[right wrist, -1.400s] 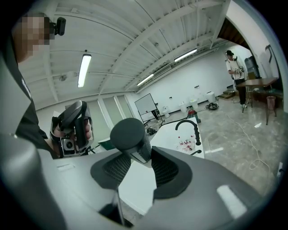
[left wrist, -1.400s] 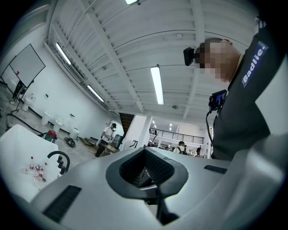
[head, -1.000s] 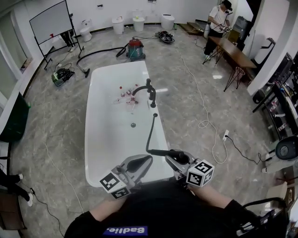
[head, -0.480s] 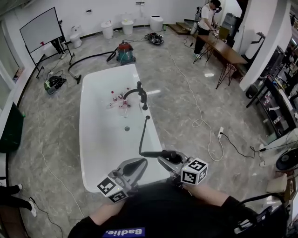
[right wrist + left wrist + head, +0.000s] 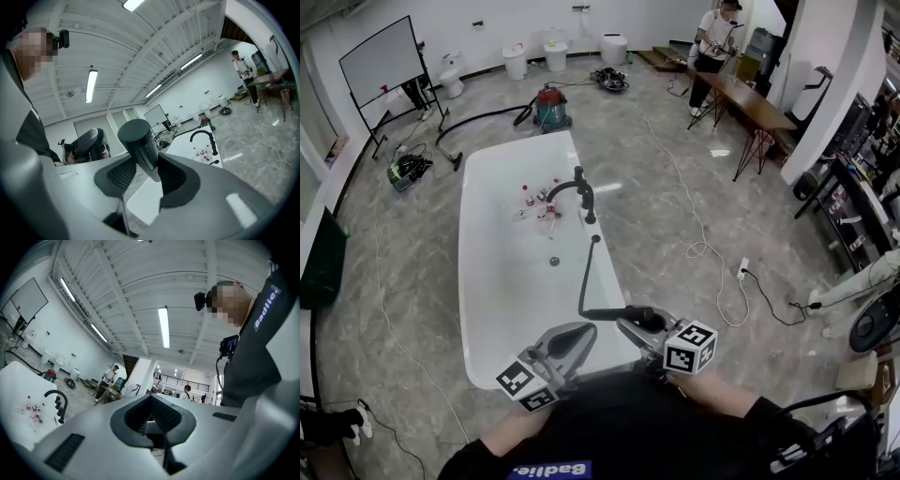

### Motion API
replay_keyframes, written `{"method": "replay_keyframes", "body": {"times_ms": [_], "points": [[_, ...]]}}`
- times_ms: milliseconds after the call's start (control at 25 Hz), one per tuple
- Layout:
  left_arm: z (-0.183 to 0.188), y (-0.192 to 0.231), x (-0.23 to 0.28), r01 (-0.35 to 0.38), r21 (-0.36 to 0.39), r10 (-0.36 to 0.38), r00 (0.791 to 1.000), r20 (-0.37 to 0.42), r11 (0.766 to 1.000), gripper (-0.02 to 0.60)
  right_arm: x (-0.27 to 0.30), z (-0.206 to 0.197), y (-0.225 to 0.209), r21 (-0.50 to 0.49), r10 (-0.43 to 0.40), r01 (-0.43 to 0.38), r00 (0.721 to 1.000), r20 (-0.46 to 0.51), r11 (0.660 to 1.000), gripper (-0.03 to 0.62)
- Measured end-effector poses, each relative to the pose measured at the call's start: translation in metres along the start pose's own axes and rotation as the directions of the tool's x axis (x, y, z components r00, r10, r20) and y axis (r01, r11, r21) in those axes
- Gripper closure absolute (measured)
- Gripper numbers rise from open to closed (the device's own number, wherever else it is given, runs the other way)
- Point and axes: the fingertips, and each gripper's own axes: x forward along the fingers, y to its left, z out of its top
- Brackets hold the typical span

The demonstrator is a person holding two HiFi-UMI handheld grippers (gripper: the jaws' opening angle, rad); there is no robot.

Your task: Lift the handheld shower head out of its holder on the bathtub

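The black handheld shower head (image 5: pixel 623 312) is out of the tub's rim and lies level over the near end of the white bathtub (image 5: pixel 478 281). My right gripper (image 5: pixel 635 323) is shut on its handle. In the right gripper view the black handle (image 5: pixel 139 146) stands clamped between the pads. Its black hose (image 5: pixel 583 277) curves back to a fitting on the tub's right rim (image 5: pixel 596 238), just in front of the black faucet (image 5: pixel 581 194). My left gripper (image 5: pixel 577 336) hovers beside it to the left, jaws together and nothing in them (image 5: pixel 152 420).
Small bottles (image 5: pixel 539 202) lie in the tub by the faucet. A red vacuum (image 5: pixel 551 105) with its hose stands beyond the tub, and a whiteboard (image 5: pixel 380 56) stands at the far left. Cables (image 5: pixel 703 248) trail over the marble floor on the right. A person (image 5: pixel 710 42) stands at a far table.
The head view has shifted a little, so the tub sits further left and higher. Both grippers and the shower head hold their place in front of me.
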Motion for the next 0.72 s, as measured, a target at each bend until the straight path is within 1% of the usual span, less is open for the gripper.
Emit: {"method": "replay_keyframes", "body": {"times_ms": [280, 480, 720], "points": [[0.0053, -0.0015, -0.0021, 0.003, 0.000, -0.003, 1.000, -0.004, 1.000, 0.588, -0.0005, 0.0050, 0.0011, 0.017, -0.011, 0.011, 1.000, 0.009, 1.000, 0.459], [0.0018, -0.0045, -0.0038, 0.005, 0.003, -0.005, 1.000, -0.009, 1.000, 0.588, -0.0022, 0.0019, 0.0018, 0.015, -0.011, 0.011, 1.000, 0.009, 1.000, 0.459], [0.0080, -0.0042, -0.0057, 0.007, 0.005, -0.007, 1.000, -0.006, 1.000, 0.588, 0.0014, 0.0049, 0.0053, 0.012, -0.009, 0.009, 1.000, 0.005, 1.000, 0.459]]}}
